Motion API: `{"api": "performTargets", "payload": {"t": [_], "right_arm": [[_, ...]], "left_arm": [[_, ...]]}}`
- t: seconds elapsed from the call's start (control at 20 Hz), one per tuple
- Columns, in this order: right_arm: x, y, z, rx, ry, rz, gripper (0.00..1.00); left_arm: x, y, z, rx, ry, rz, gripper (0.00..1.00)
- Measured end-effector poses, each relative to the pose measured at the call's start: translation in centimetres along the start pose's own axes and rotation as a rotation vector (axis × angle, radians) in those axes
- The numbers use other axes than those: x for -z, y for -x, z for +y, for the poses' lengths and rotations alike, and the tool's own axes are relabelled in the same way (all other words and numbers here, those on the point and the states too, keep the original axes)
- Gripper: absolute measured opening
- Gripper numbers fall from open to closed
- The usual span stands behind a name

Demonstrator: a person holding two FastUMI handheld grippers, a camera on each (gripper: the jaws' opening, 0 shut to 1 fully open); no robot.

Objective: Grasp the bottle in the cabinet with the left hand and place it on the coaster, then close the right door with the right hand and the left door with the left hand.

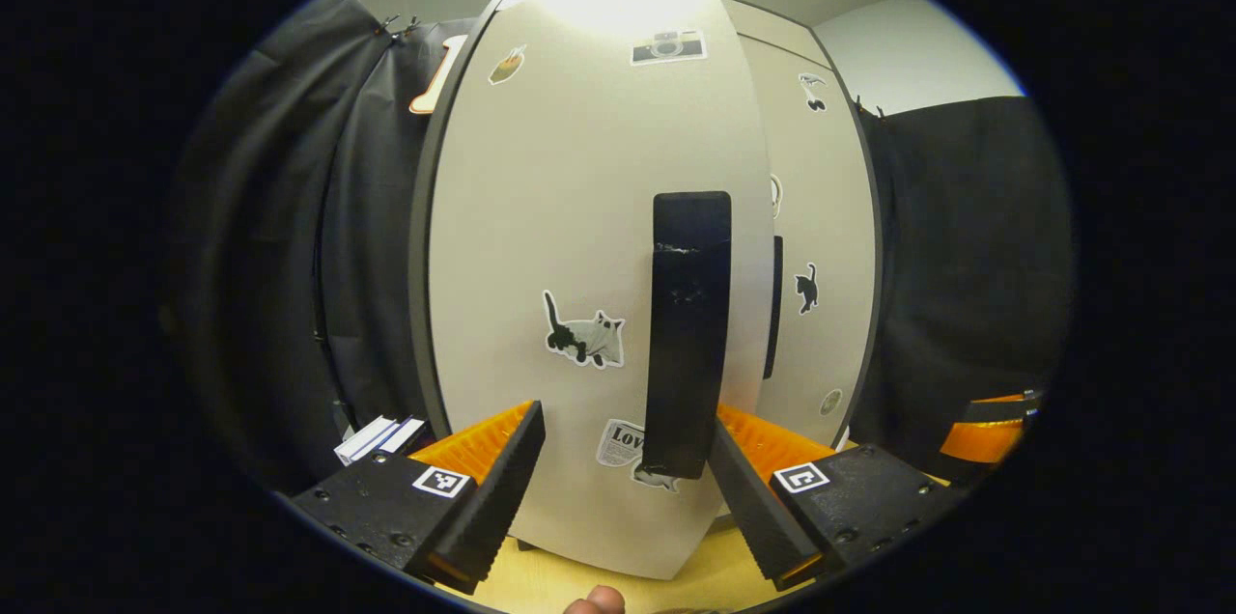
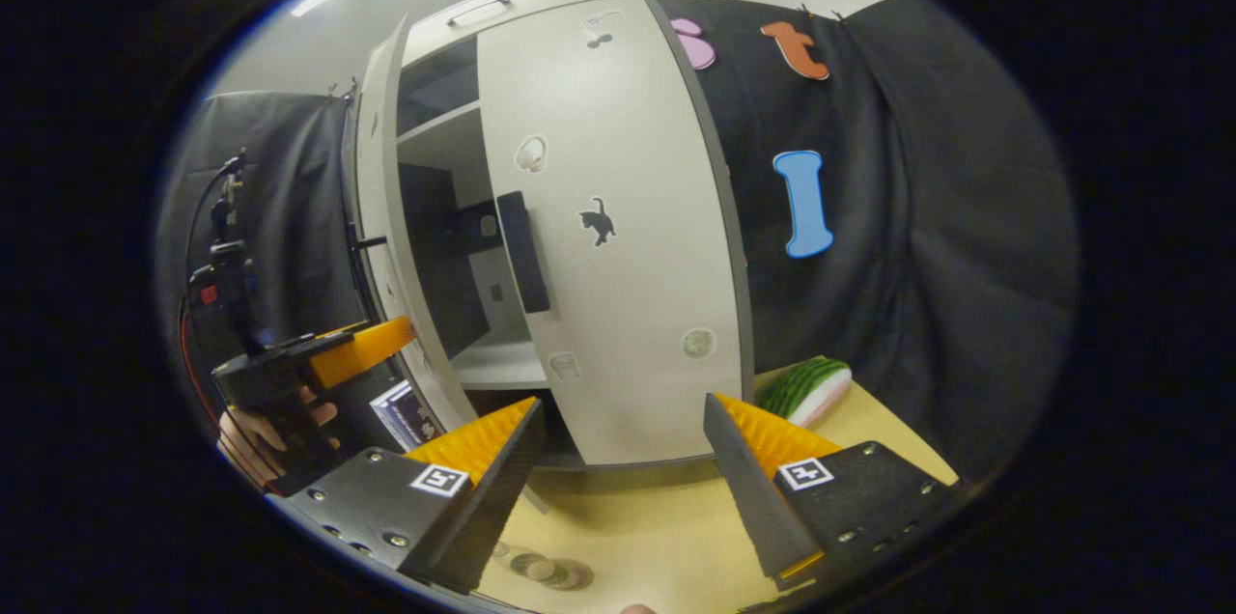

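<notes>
Left hand-held gripper released, jaws straddling left door handle. Right hand-held gripper released; right door shut (bottle unseen). Risk: jaw snags handle, door rebounds.

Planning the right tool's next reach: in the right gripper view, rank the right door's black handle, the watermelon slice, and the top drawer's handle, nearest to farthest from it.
1. Green-striped watermelon slice, on the table just right of the right tool.
2. Black vertical door handle, up left on the white right door.
3. Pale drawer handle, at the cabinet's top.
</notes>
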State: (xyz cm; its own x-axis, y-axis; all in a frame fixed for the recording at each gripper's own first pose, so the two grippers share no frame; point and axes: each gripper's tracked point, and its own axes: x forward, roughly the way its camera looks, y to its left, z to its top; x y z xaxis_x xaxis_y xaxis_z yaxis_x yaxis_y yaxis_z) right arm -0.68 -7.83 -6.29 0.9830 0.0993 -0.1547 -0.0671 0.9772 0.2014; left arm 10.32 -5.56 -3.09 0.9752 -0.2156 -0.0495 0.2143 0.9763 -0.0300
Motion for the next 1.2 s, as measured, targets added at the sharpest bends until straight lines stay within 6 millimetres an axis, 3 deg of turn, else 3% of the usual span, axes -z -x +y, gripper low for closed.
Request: {"api": "performTargets", "payload": {"t": [0.35, 0.95, 1.2], "right_arm": [[0.4, -0.1, -2.2, 0.033, -0.020, 0.014, 0.97], [0.4, -0.4, -2.2, 0.026, -0.023, 0.023, 1.00], [0.7, 0.2, -2.7, 0.037, -0.031, 0.032, 1.00]], "left_arm": [[0.0, -3.3, -1.1, -0.001, 0.011, -0.010, 0.99], [0.2, -8.9, -2.0, -0.075, -0.025, -0.028, 0.99], [0.2, -9.9, -1.9, -0.124, -0.045, -0.029, 0.99]]}}
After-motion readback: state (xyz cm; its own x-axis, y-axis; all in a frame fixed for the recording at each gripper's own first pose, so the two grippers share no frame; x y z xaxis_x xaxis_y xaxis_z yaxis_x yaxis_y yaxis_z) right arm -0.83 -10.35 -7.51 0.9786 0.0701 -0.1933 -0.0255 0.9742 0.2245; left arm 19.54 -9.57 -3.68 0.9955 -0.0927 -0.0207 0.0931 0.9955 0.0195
